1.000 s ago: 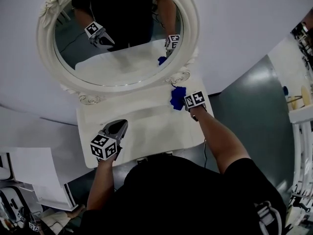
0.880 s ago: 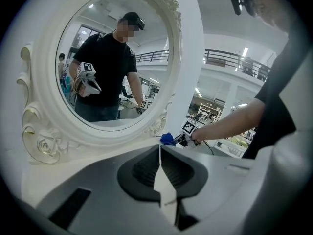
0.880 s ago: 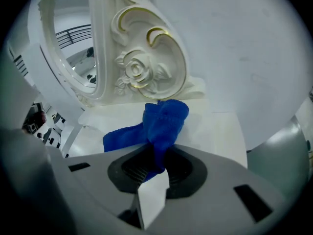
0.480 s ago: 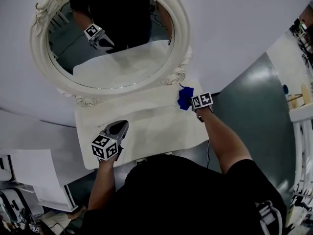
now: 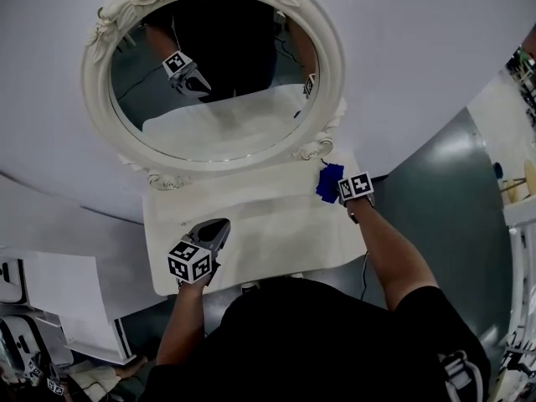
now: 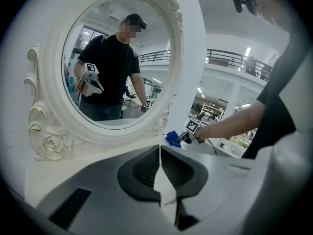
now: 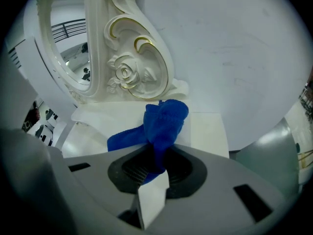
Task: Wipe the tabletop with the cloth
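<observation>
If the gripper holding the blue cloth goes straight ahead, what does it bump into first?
Probably the mirror frame's carved rose foot, just behind the blue cloth in the right gripper. The wall stands close beside it, so I can't be sure.

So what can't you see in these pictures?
The middle of the tabletop front edge: head view, hidden by the person's black shirt.
The gripped end of the cloth: right gripper view, buried inside the right tool.
The shelf things: head view, tiny and cut off by the right edge.
</observation>
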The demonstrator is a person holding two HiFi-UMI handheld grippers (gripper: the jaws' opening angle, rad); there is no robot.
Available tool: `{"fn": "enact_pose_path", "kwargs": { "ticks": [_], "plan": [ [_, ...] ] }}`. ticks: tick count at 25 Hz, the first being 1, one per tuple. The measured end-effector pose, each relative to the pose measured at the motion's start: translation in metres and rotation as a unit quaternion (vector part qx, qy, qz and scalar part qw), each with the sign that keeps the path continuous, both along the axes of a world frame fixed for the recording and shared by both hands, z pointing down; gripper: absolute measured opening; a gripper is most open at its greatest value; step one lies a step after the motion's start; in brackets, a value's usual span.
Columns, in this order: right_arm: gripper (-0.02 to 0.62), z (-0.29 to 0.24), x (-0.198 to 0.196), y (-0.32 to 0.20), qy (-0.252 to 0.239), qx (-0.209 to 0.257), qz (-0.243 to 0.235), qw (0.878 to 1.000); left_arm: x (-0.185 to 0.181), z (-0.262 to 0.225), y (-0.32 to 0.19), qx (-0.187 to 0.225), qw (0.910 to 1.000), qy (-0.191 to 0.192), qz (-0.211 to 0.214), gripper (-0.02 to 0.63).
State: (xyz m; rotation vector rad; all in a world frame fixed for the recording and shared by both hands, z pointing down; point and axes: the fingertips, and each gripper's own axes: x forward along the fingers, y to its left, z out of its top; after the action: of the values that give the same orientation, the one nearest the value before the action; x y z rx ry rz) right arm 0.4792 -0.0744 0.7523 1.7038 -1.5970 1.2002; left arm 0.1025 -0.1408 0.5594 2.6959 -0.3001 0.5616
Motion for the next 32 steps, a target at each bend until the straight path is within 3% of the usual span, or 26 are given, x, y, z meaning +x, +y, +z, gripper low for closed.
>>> {"fn": "enact_pose_path", "kwargs": {
  "ticks": [4, 9, 14, 27, 32],
  "plan": [
    [0.058, -0.022, -0.017, -0.009, -0.001, 0.025, -0.012, 1.0, -0.006, -0.005, -0.006, 0.009, 1.0, 0.001, -0.001, 0.02],
    [0.058, -0.069, -0.048, -0.017, -0.006, 0.09, -0.019, 0.996, -0.011, -0.022, -0.005, 0.023, 0.9997, 0.012, 0.004, 0.02],
    [0.058, -0.11, -0.084, -0.016, 0.017, 0.134, -0.049, 0.99, -0.026, -0.031, -0.004, 0.033, 0.9993, 0.014, 0.004, 0.02],
    [0.058, -0.214, -0.165, -0.01, 0.087, 0.252, -0.106, 0.958, -0.056, -0.045, -0.006, 0.046, 0.9988, 0.019, 0.0, 0.02],
    [0.058, -0.232, -0.189, -0.007, 0.11, 0.275, -0.124, 0.947, -0.064, -0.047, -0.008, 0.049, 0.9986, 0.019, 0.001, 0.02]
  ]
}}
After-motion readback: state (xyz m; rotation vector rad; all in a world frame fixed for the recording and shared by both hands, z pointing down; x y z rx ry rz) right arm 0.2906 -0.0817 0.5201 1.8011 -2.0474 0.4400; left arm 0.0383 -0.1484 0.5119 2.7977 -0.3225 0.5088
